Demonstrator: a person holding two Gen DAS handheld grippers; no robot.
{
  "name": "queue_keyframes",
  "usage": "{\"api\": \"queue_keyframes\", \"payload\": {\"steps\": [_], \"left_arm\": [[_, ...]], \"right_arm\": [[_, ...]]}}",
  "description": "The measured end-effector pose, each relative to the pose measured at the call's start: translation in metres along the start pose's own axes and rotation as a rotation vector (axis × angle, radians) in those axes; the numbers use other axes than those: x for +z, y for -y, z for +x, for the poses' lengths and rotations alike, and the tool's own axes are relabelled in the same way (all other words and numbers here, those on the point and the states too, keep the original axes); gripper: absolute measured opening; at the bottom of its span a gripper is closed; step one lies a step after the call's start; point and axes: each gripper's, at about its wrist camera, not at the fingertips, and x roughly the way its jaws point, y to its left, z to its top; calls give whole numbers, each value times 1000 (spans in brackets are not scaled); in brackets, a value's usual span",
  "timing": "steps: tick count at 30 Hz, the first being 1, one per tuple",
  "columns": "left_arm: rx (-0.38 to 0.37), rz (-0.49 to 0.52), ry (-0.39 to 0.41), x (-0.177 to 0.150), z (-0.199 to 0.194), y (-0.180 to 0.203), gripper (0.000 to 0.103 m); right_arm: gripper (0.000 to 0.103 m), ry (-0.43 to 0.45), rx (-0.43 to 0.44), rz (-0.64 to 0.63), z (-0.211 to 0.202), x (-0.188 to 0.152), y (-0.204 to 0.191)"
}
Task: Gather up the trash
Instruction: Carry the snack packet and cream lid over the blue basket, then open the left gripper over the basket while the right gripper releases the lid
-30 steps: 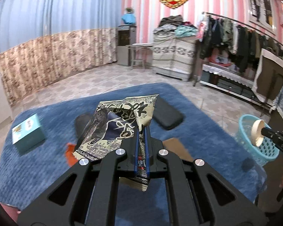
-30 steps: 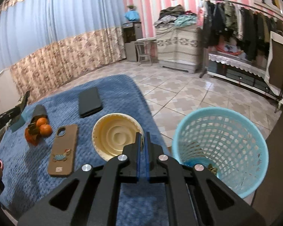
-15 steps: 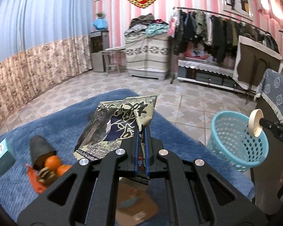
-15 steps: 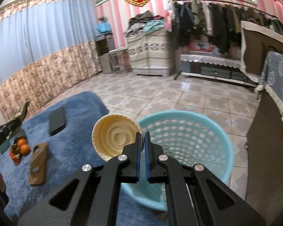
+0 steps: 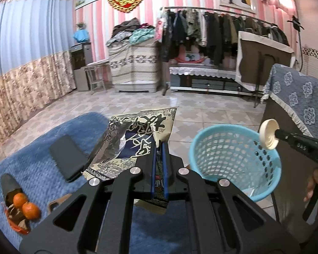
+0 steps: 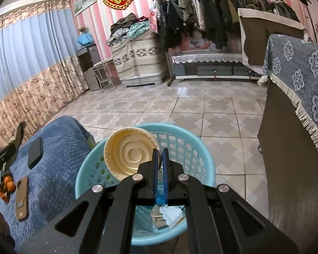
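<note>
Two pieces of trash in hand, neither dropped yet. Right gripper [image 6: 160, 160] clenched on the rim of a cream plastic lid [image 6: 130, 152], held directly above the open mouth of the blue mesh basket [image 6: 203, 163]; seen from the left wrist view, the same lid [image 5: 268, 134] hanging over the far rim of the basket [image 5: 233, 160]. Left gripper [image 5: 158, 158] clamped on a printed foil snack bag [image 5: 137, 141], bag standing up from the fingers, to the left of the basket and above the blue blanket [image 5: 36, 148], not over the basket's opening.

Inside the basket, at the bottom: crumpled white paper [image 6: 169, 212] and a flat brownish scrap beside it, so some collecting apparently done already.

Left to do, as a judgement: release of the lid into the basket first, being already in place above it; then carrying the snack bag rightward over the rim and letting go.

On the blanket, left of the basket: a dark phone [image 5: 66, 160], a brown phone case [image 6: 21, 198], and a torn orange bag with two mandarins [image 5: 26, 206] and a dark piece beside it. Cannot tell whether the orange bag counts as trash; if so, one more pickup remaining. Phone and case most likely not trash.
</note>
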Motion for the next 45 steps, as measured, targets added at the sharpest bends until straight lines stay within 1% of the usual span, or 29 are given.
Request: {"api": "queue_keyframes", "payload": {"steps": [9, 15, 21, 25, 28, 35, 37, 38, 40, 41, 43, 44, 45], "left_arm": [[-67, 47, 22, 4, 9, 48, 4], [-99, 89, 15, 4, 19, 69, 4], [-152, 103, -15, 1, 45, 96, 4], [-200, 100, -33, -2, 62, 114, 4], [-210, 115, -47, -5, 75, 128, 4], [-249, 106, -97, -10, 103, 138, 6], [-244, 109, -109, -10, 107, 138, 13], [-239, 111, -111, -10, 107, 137, 14], [-232, 110, -111, -10, 107, 136, 27], [-223, 108, -109, -10, 106, 134, 30], [-203, 99, -106, -10, 104, 128, 47], [-193, 91, -105, -9, 103, 123, 52], [-175, 79, -99, -8, 102, 117, 60]], "right_arm": [[4, -3, -18, 46, 3, -2, 21], [4, -12, -29, 53, 7, -2, 27], [4, -25, -44, 54, 12, -4, 31], [4, -33, -52, 68, 15, -6, 39], [4, -34, -58, 82, 16, -5, 45], [4, -42, -71, 105, 19, -7, 55], [4, -44, -73, 108, 20, -7, 54], [4, -46, -75, 107, 20, -8, 53], [4, -50, -75, 104, 22, -9, 52], [4, -52, -75, 102, 22, -9, 50], [4, -58, -76, 98, 23, -10, 48], [4, -60, -77, 96, 24, -10, 48], [4, -61, -77, 94, 24, -10, 47]]}}
